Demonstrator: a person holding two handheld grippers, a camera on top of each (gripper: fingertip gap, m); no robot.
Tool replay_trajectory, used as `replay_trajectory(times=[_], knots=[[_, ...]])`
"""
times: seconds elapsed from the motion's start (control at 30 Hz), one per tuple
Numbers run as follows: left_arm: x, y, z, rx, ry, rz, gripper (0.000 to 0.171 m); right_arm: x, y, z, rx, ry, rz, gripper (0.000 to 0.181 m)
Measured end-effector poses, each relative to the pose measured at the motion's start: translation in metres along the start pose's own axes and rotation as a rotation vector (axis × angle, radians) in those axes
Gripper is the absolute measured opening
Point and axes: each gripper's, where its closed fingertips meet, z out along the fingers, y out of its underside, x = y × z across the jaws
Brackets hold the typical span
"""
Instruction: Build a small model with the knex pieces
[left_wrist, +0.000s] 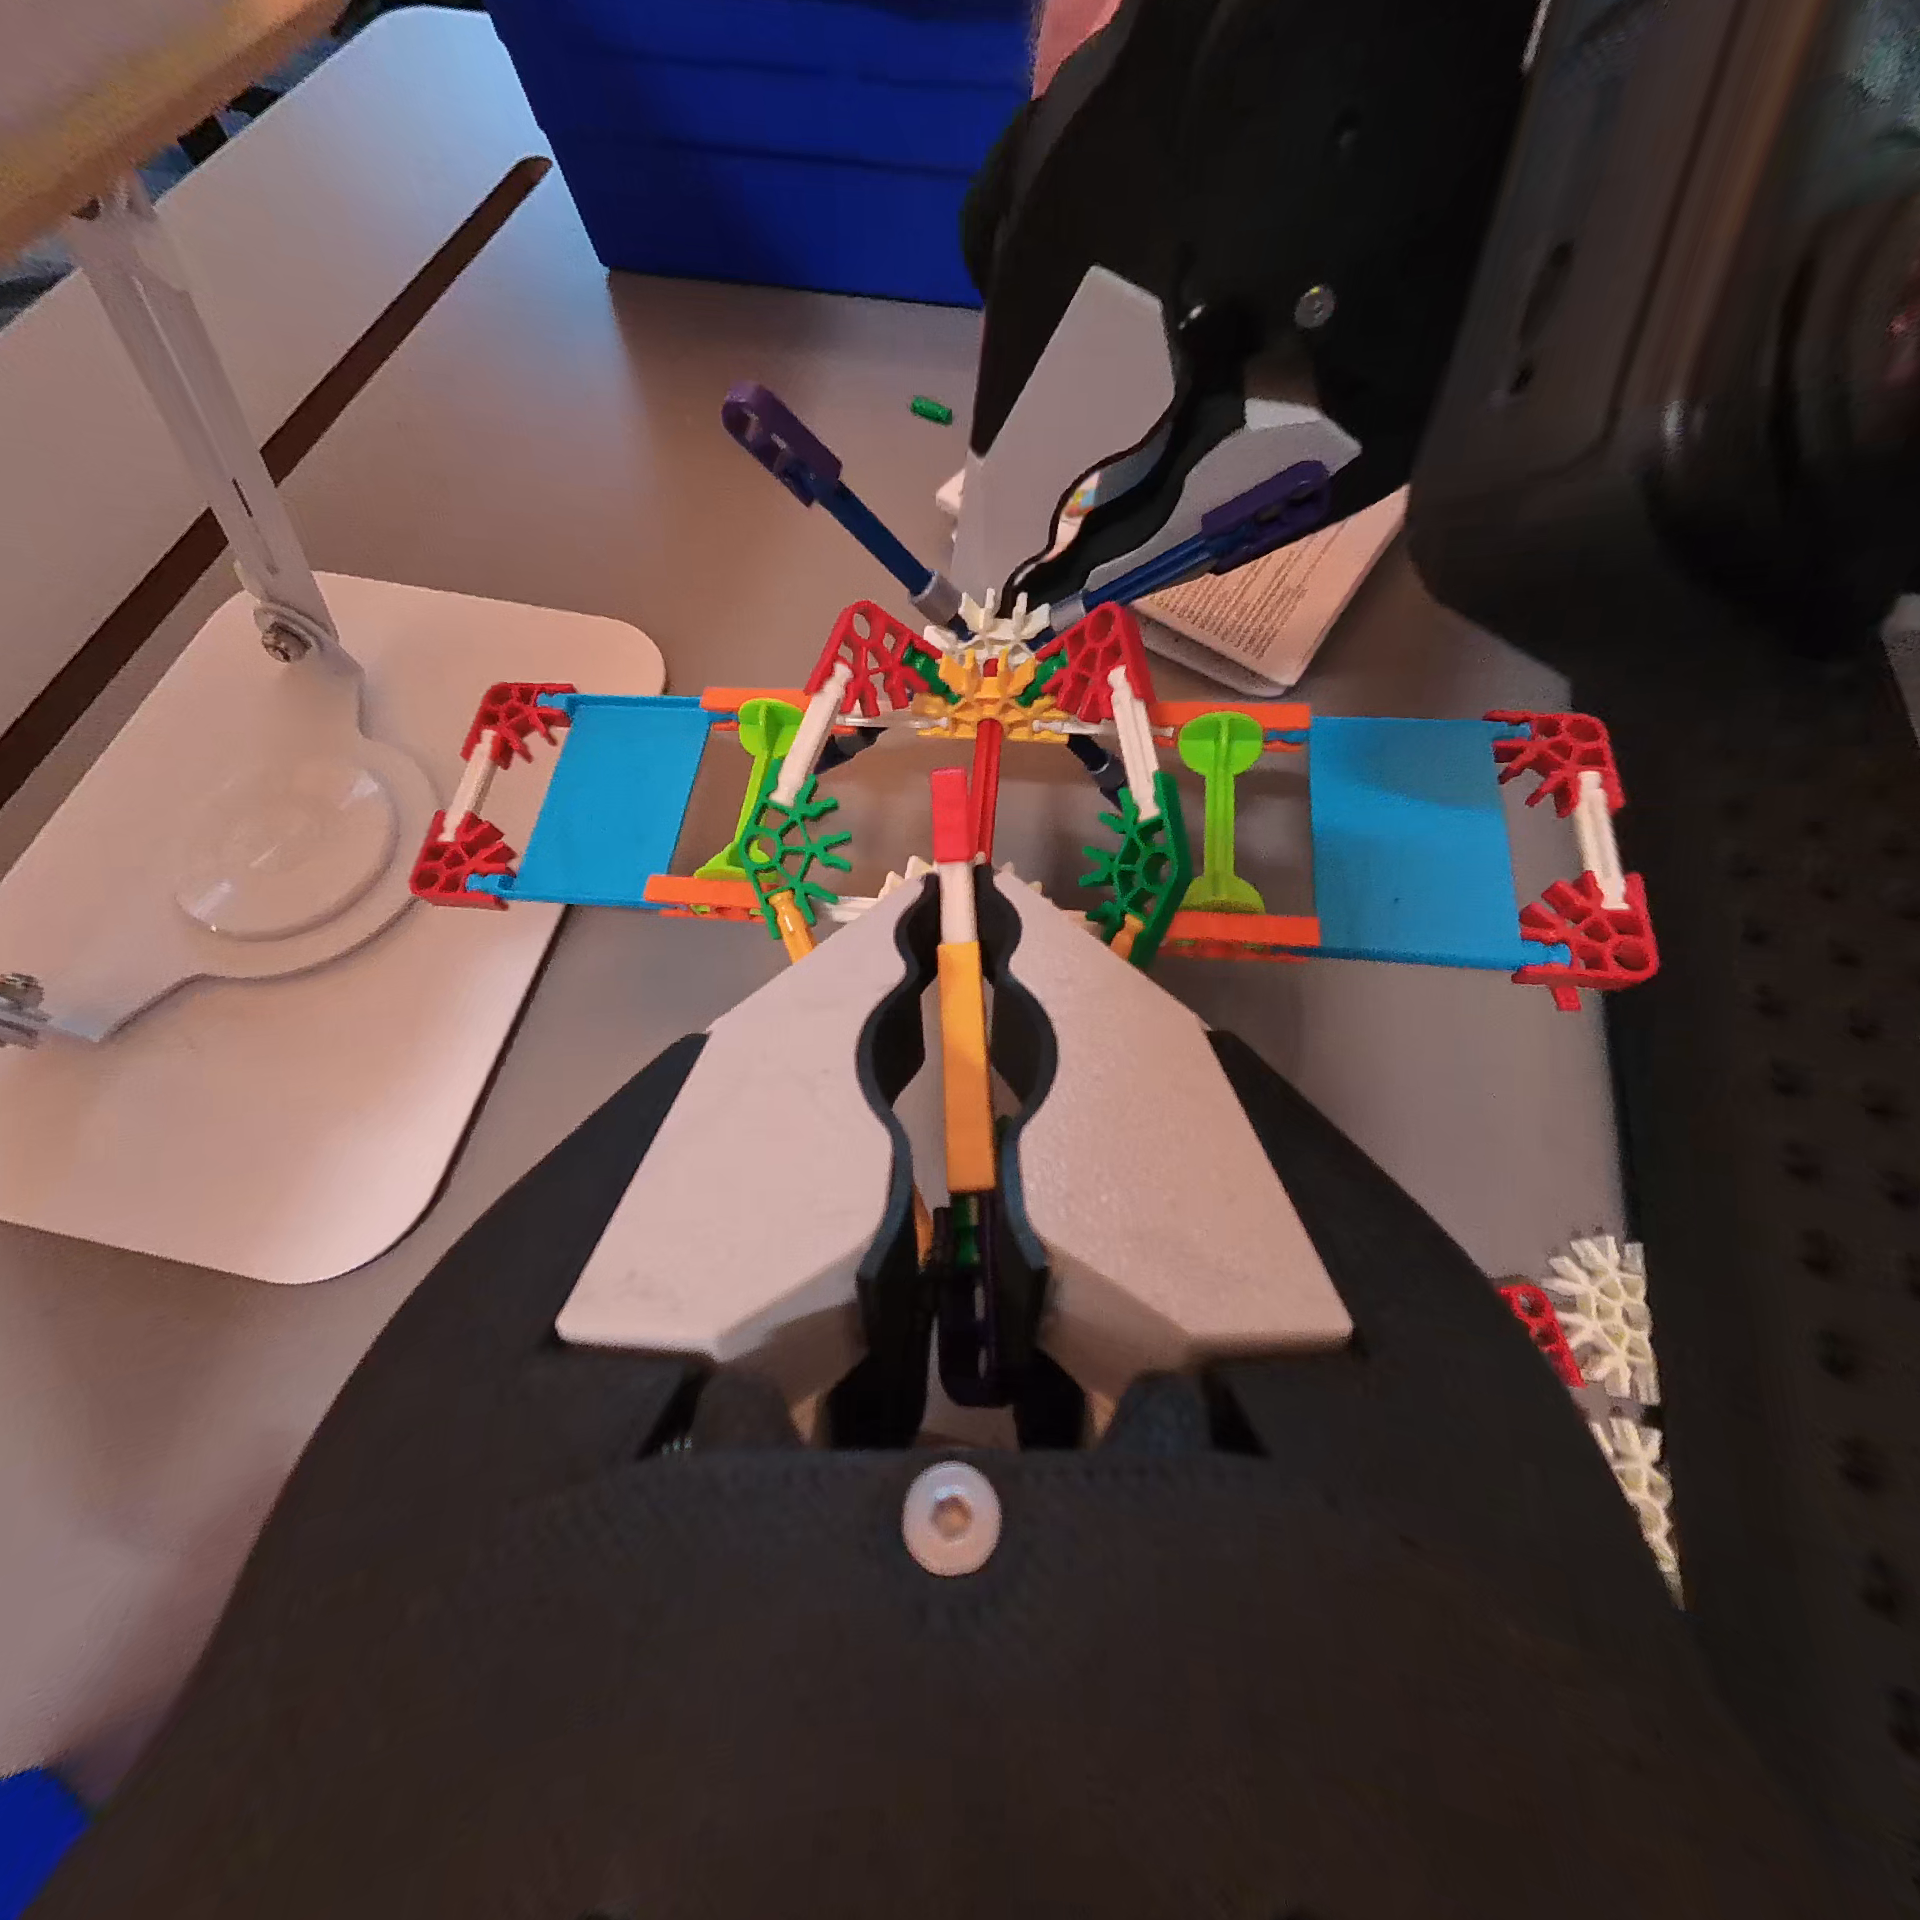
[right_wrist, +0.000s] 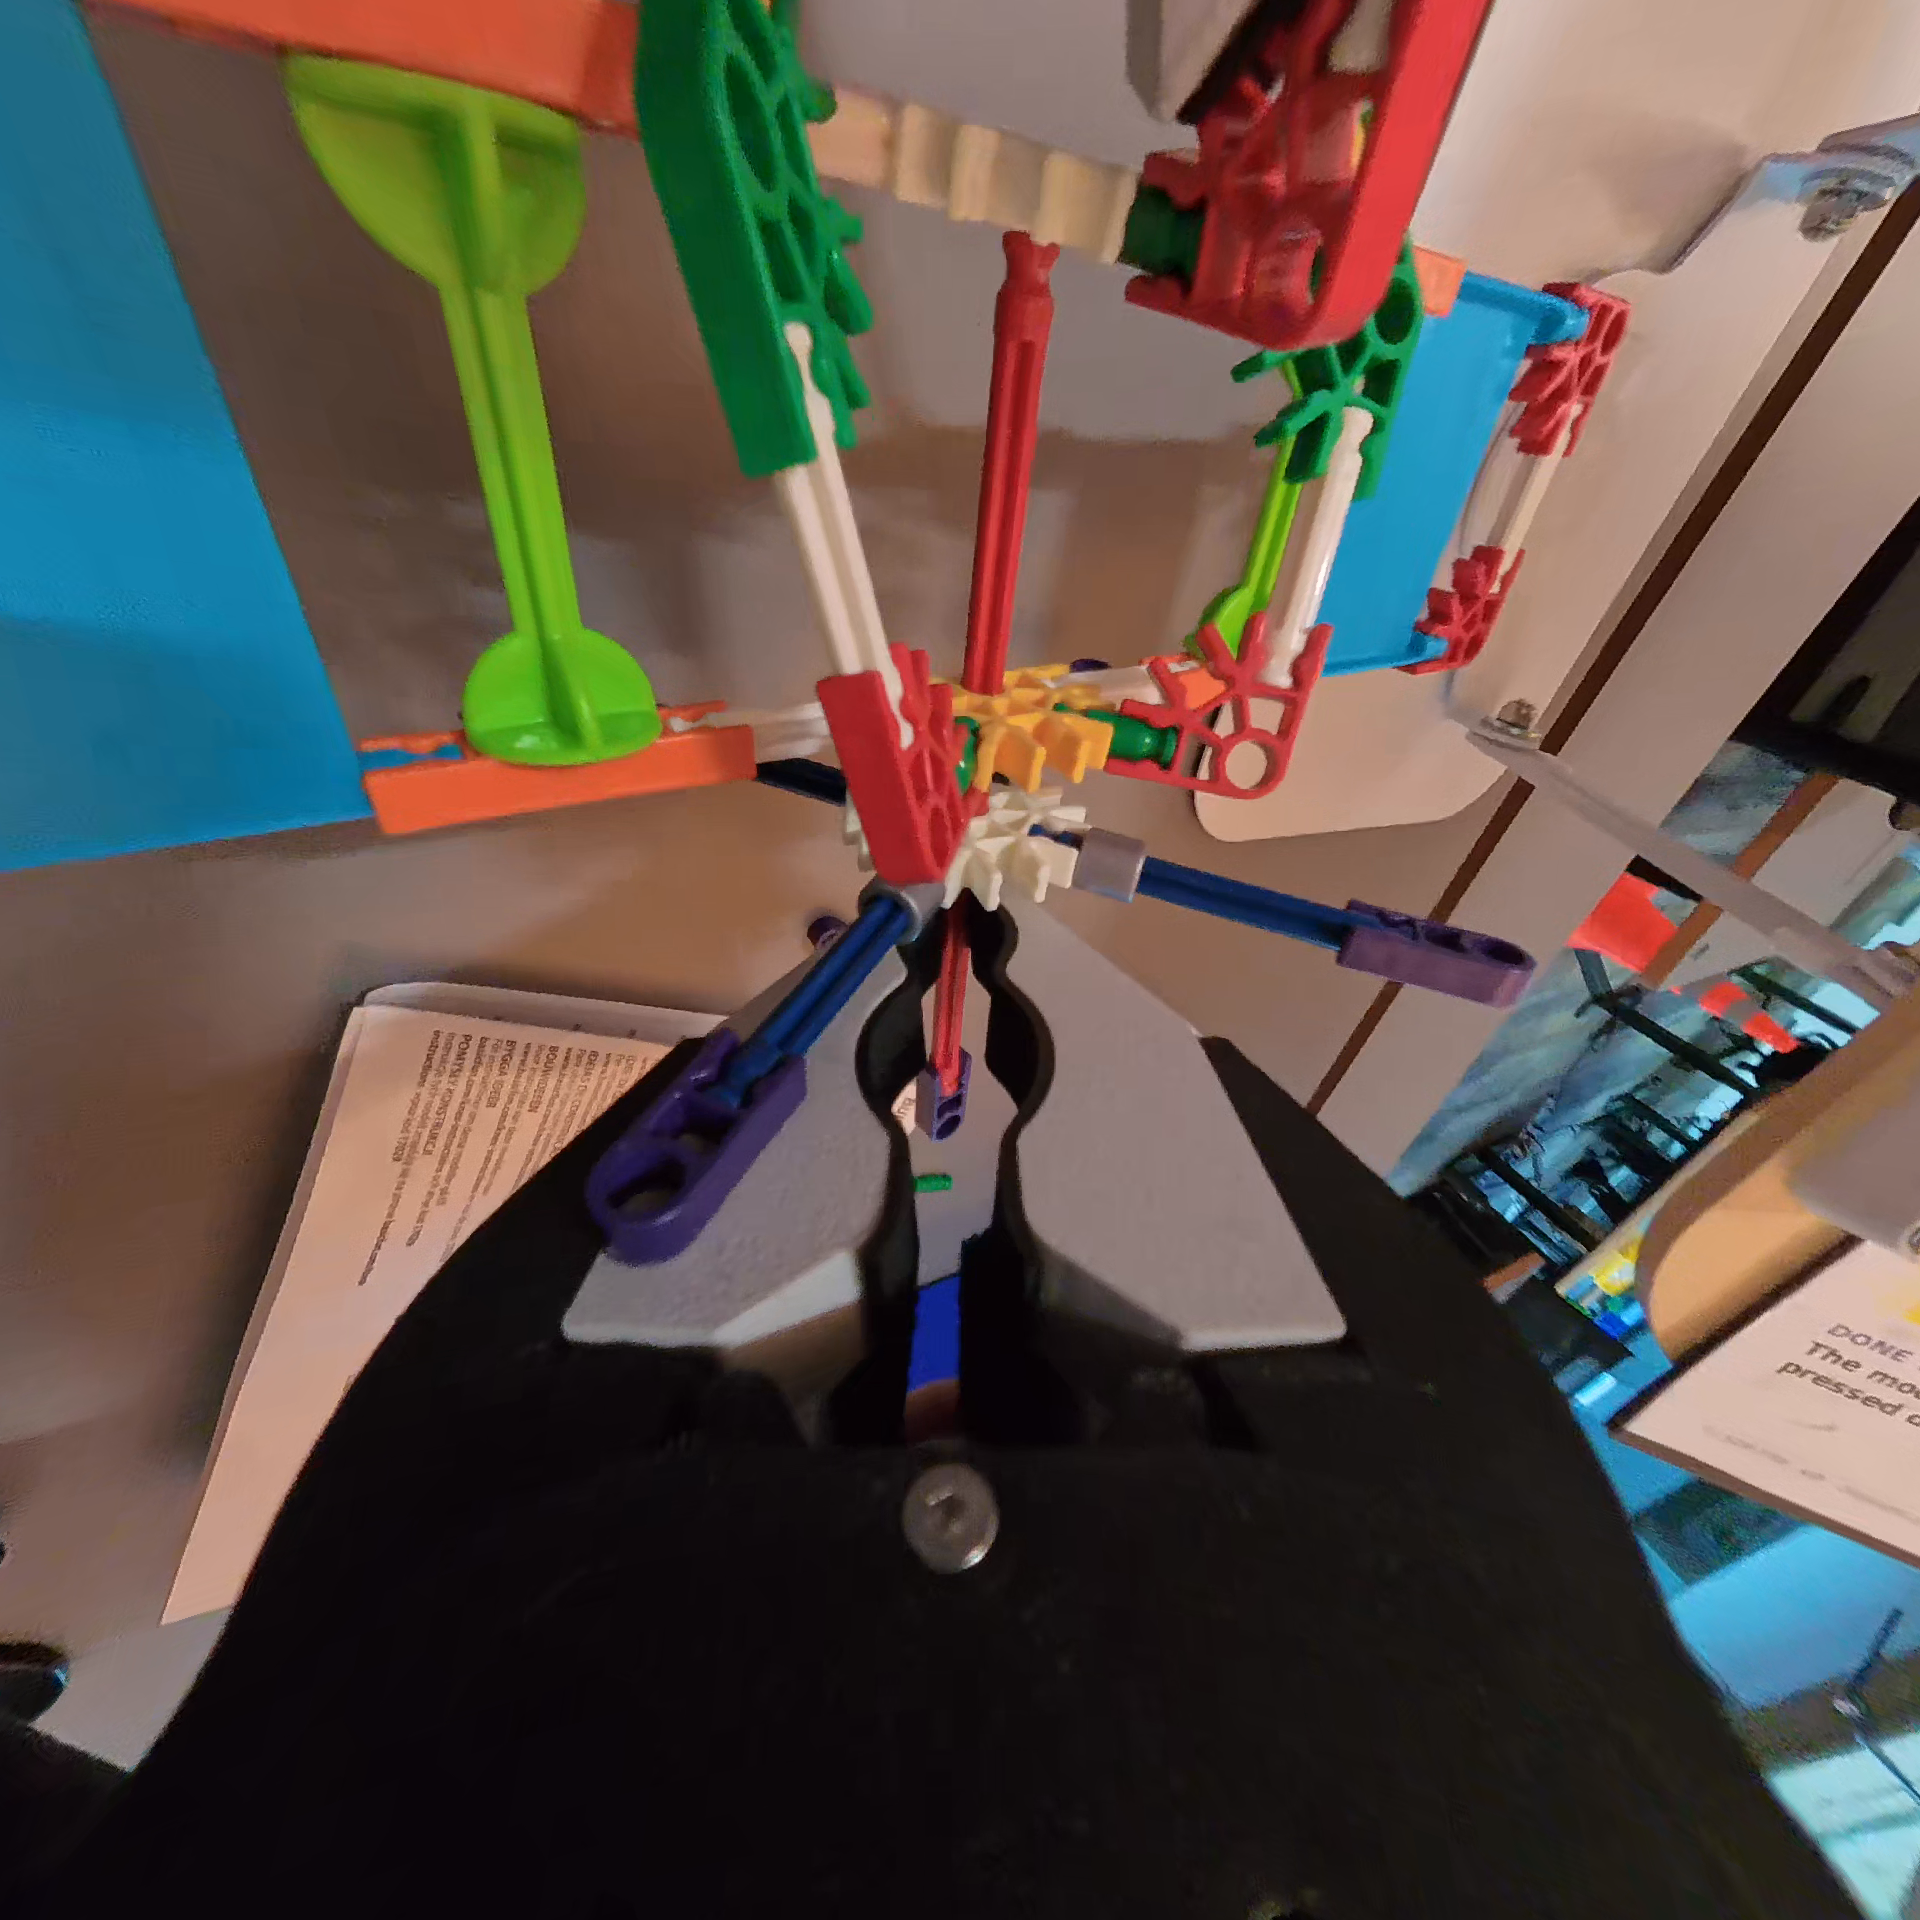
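A colourful rod-and-connector model (left_wrist: 1029, 821) is being held from both ends just above a grey table (left_wrist: 665, 395). The left gripper (left_wrist: 961, 883) is being kept nearly closed on the model's tail, w/ an orange rod (left_wrist: 964, 1060) and white rod (left_wrist: 954, 894) lying between the pads. The right gripper (right_wrist: 956, 925) is being kept almost closed round a thin red rod (right_wrist: 951, 997) at the nose, tips just beside the white snowflake connector (right_wrist: 1013, 836); whether it's being pinched tight can't be told.

Risks, as judged: joints are being loaded from 2 sides, so a pull or twist out of line could pop a connector off. The purple-tipped blue rod (right_wrist: 727, 1091) is lying over the right gripper's pad and could be snagged. A printed leaflet (right_wrist: 416, 1195) is lying under the nose.
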Motion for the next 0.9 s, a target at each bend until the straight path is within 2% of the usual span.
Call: replay_trajectory(times=[0.03, 0.17, 0.33, 0.63, 0.73, 0.9], knots=[[0.000, -0.001, 0.000, 0.004, -0.001, 0.000, 0.003, 0.000, -0.001, 0.000, 0.024, -0.013, 0.010, 0.001], [0.001, -0.006, -0.003, 0.024, -0.002, 0.013, 0.003, -0.002, -0.003, -0.001, 0.086, -0.051, 0.047, 0.000], [0.000, -0.014, -0.006, 0.049, -0.022, 0.018, 0.003, 0.005, -0.001, -0.002, 0.085, -0.019, 0.067, 0.000], [0.002, -0.026, -0.006, 0.004, -0.111, 0.054, 0.003, 0.021, 0.001, 0.002, 0.159, 0.050, 0.058, 0.000], [-0.001, -0.027, -0.007, -0.006, -0.134, 0.054, 0.003, 0.025, 0.001, 0.003, 0.135, 0.086, 0.030, 0.000], [0.000, -0.029, -0.007, -0.008, -0.140, 0.055, 0.003, 0.027, 0.008, -0.006, 0.013, 0.152, -0.028, 0.001]])
